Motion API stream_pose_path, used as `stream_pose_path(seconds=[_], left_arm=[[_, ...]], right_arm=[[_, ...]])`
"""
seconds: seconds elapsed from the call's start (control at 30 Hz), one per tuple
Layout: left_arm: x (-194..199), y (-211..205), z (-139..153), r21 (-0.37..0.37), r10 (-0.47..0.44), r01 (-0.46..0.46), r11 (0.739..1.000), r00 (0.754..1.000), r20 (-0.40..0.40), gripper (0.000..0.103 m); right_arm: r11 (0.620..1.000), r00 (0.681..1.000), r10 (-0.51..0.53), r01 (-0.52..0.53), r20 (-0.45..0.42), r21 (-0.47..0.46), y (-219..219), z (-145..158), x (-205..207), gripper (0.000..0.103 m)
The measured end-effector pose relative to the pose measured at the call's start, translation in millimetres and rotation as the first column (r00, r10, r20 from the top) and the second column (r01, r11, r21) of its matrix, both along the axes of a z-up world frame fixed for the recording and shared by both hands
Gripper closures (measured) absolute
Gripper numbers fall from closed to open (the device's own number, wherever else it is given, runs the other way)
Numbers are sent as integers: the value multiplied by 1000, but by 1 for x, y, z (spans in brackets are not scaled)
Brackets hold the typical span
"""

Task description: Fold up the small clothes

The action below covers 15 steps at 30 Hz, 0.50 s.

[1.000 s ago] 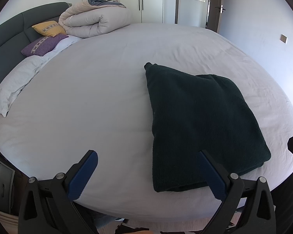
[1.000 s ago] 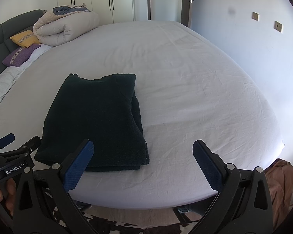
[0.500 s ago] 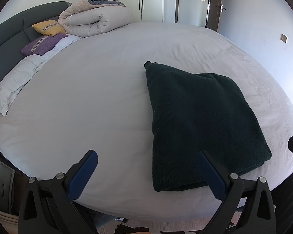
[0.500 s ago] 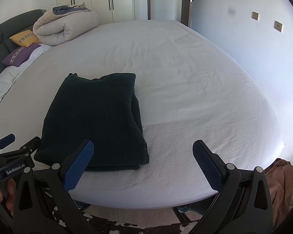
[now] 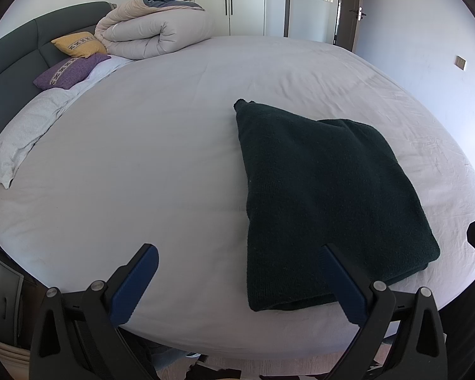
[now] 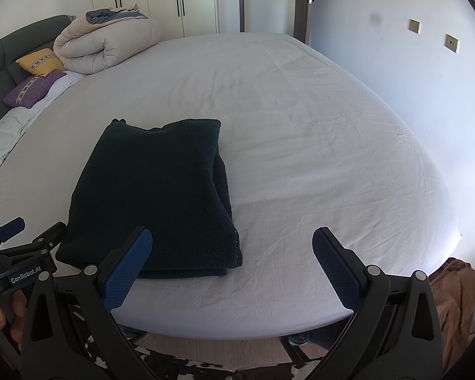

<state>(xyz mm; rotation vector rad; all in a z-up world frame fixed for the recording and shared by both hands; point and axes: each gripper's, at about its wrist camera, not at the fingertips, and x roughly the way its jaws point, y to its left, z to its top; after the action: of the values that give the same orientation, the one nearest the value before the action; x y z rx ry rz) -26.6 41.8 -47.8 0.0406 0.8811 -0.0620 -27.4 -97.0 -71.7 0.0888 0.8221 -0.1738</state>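
A dark green knitted garment [image 5: 326, 196] lies folded into a thick rectangle on the white bed sheet [image 5: 142, 158], near the bed's front edge. It also shows in the right wrist view [image 6: 155, 196]. My left gripper [image 5: 240, 281] is open and empty, held off the front edge, its right finger just before the garment's near edge. My right gripper [image 6: 231, 266] is open and empty, its left finger by the garment's near right corner. The left gripper also shows in the right wrist view [image 6: 25, 247], at the lower left.
A rolled duvet [image 5: 155, 31], a yellow cushion [image 5: 79, 44], a purple cushion [image 5: 69, 71] and a white pillow [image 5: 19, 139] lie at the head of the bed by the dark headboard [image 5: 12, 50]. A brown cloth [image 6: 452, 297] lies on the floor at the right.
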Motion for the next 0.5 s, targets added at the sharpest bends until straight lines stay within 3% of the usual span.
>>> stream_pose_path(seconds=[0.5], left_arm=[[0,0,-1,0,1,-1,1000,1000,-1,0]], right_arm=[[1000,1000,-2,2,-2,0,1,-1,0,0]])
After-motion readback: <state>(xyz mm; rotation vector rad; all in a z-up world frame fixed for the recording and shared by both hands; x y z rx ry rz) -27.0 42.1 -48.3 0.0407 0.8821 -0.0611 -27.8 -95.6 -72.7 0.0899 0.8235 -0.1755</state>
